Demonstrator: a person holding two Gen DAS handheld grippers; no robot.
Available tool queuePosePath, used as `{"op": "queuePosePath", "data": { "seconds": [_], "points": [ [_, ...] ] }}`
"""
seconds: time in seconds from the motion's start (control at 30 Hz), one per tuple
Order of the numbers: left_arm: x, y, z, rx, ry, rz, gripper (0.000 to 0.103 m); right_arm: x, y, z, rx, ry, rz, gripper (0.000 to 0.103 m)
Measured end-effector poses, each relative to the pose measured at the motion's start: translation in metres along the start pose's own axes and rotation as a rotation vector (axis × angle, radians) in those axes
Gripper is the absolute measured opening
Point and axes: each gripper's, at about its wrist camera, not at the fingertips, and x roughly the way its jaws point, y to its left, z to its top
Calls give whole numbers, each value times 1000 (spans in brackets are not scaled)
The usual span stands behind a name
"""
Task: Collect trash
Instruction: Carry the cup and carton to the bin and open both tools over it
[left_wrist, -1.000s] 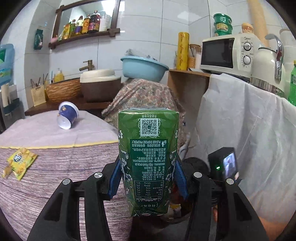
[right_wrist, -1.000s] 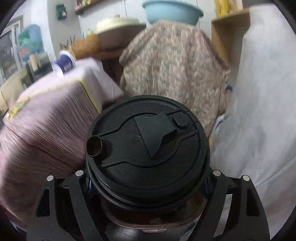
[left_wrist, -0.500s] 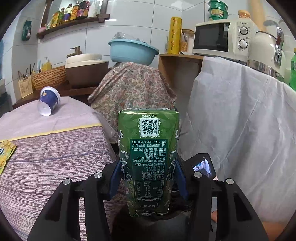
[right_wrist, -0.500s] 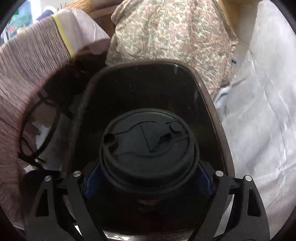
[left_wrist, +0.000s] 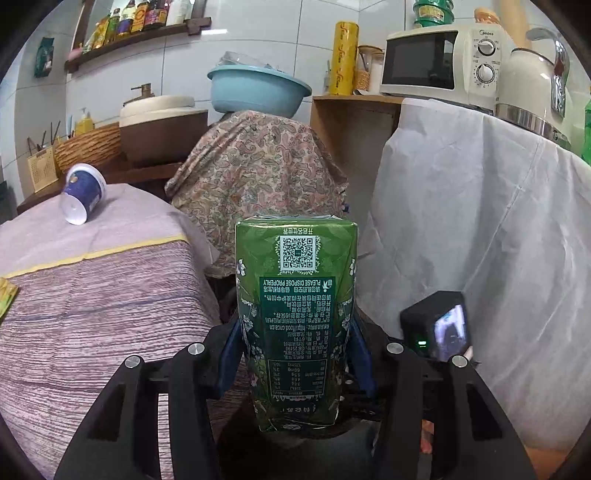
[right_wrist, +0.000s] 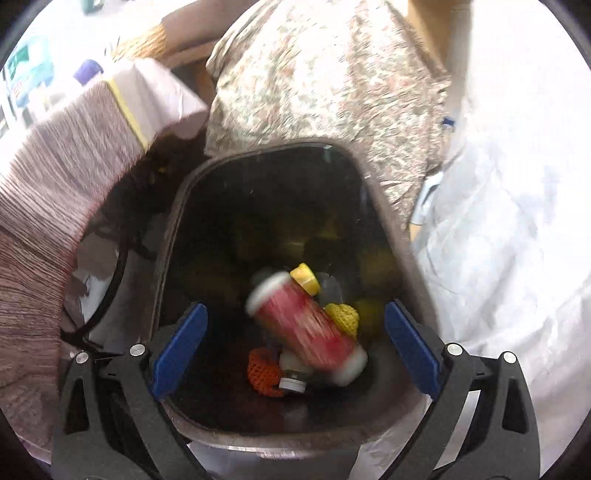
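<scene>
Left wrist cam: sits just behind left gripper (left_wrist: 295, 354), looks forward and a bit down across room toward tiled back wall. Green carton (left_wrist: 296, 317) very close, fills centre; striped table (left_wrist: 96, 295) at left, white sheet (left_wrist: 480, 229) at right.

Right wrist cam: sits behind right gripper (right_wrist: 295, 347), tilted steeply down, close over dark bin (right_wrist: 273, 229), straight into its mouth; blurred.

Shared by both: floral cloth (left_wrist: 258, 162) (right_wrist: 325, 74) at top centre, table's near right corner (right_wrist: 74, 155), white sheet (right_wrist: 517, 203) at right. Right gripper's cam body (left_wrist: 436, 325) seen low right in left view.
</scene>
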Motion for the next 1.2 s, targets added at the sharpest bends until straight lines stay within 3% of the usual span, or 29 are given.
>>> {"op": "queuePosePath", "data": {
  "seconds": [0.23,0.47,0.63,0.7,0.77,1.03,1.2],
  "points": [
    [54,-16,-3,-13,103,-54,50,-59,-18,-16,44,-102,-15,95],
    [122,-13,-22,-11,248,-52,50,-100,-29,-40,54,-144,-41,95],
    [148,-8,-36,-28,319,-50,51,-121,-31,-58,39,-187,-76,95],
    [148,-9,-39,-27,322,-49,58,-126,-31,-62,29,-190,-83,95],
    [148,-10,-37,-33,314,-49,78,-131,-31,-66,27,-197,-82,95],
    [125,-20,-22,-11,261,-63,83,-137,-23,-68,1,-200,-75,95],
    [80,-18,-2,-4,155,-50,88,-139,-15,-68,-20,-197,-70,95]
  ]
}}
